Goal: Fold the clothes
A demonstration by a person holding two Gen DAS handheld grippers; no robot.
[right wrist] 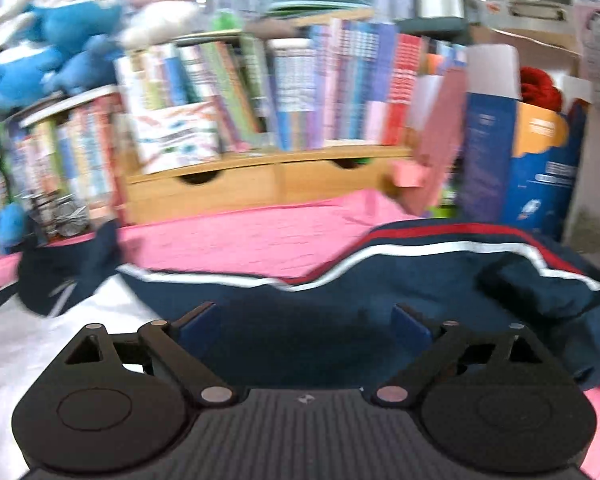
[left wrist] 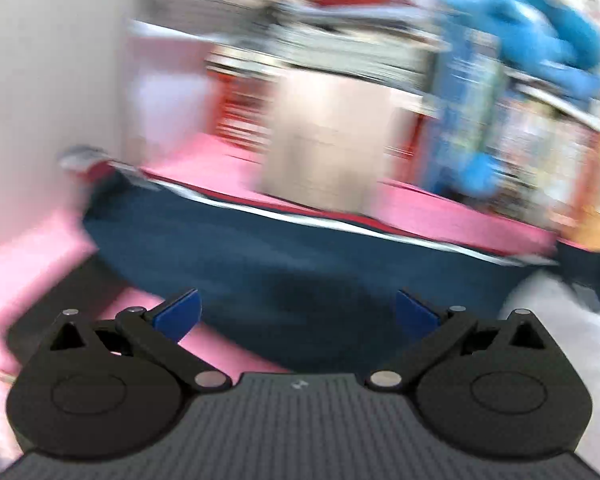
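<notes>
The navy garment [right wrist: 340, 304] lies on the pink cover [right wrist: 252, 236], its striped long edge running left to right across mid-frame just beyond the right gripper [right wrist: 306, 326] and left gripper [left wrist: 298, 312], both jaws wide and empty.

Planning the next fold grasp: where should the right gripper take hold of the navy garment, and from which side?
Judging from the right wrist view: take the navy garment at its striped edge, where it humps up off the pink cover. That raised rim gives the fingers something to pinch. Come in low from the near side, over the navy cloth, with the right gripper open as now.
</notes>
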